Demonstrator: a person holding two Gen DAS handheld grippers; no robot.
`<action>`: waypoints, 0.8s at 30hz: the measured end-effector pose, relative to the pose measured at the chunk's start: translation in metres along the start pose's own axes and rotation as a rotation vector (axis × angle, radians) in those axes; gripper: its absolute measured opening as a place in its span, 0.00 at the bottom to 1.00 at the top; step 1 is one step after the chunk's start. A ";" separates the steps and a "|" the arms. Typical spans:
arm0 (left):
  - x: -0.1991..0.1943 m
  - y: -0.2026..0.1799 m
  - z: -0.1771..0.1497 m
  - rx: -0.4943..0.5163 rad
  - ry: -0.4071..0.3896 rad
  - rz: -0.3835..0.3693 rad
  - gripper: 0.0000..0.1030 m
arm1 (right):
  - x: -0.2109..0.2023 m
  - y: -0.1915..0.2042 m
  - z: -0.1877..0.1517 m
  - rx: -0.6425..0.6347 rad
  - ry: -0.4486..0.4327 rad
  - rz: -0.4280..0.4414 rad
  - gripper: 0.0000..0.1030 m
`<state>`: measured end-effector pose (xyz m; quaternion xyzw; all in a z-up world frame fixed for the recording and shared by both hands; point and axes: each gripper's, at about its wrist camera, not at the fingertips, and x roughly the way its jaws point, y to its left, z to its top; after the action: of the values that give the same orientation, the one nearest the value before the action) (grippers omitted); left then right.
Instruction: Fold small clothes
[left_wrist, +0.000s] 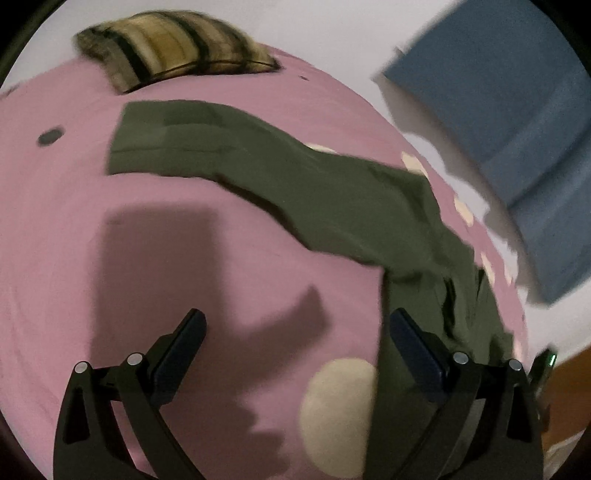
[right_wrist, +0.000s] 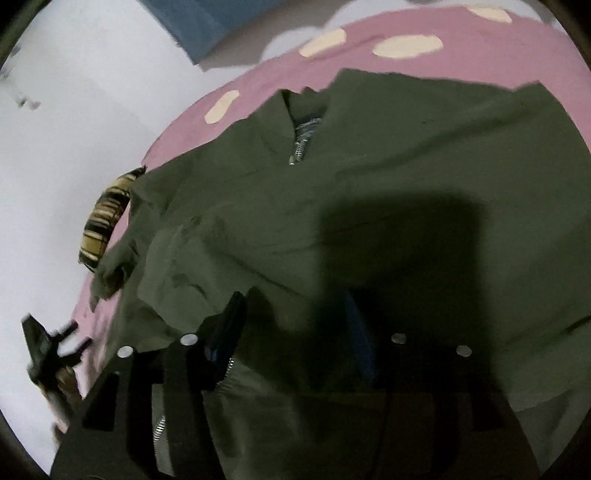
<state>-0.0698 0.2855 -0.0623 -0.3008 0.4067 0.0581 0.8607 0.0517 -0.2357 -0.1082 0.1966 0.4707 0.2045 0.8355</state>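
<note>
The green jacket (left_wrist: 280, 177) lies spread on the pink sheet (left_wrist: 110, 229), its sleeve running long from eleven o'clock down toward four o'clock ahead of my left claw (left_wrist: 297, 339). That claw hangs with its jaws wide apart and nothing between them; the sleeve's near end lies under its right finger, at about three o'clock. My right claw (right_wrist: 295, 314) sits low over the jacket body, collar and zipper (right_wrist: 301, 147) at twelve; shadow hides its jaws, so I cannot tell their state. I judge my left is nearer the sleeve.
</note>
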 end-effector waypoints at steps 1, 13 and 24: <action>-0.001 0.012 0.005 -0.038 -0.003 -0.015 0.96 | -0.001 0.002 0.000 -0.006 -0.004 0.006 0.61; 0.034 0.070 0.072 -0.226 -0.079 -0.080 0.95 | 0.000 0.005 -0.006 -0.036 -0.011 0.017 0.71; 0.036 0.099 0.101 -0.334 -0.091 -0.110 0.89 | 0.002 0.004 -0.008 -0.031 -0.025 0.033 0.73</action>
<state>-0.0131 0.4177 -0.0865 -0.4582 0.3351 0.0912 0.8181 0.0451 -0.2307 -0.1113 0.1939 0.4535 0.2232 0.8408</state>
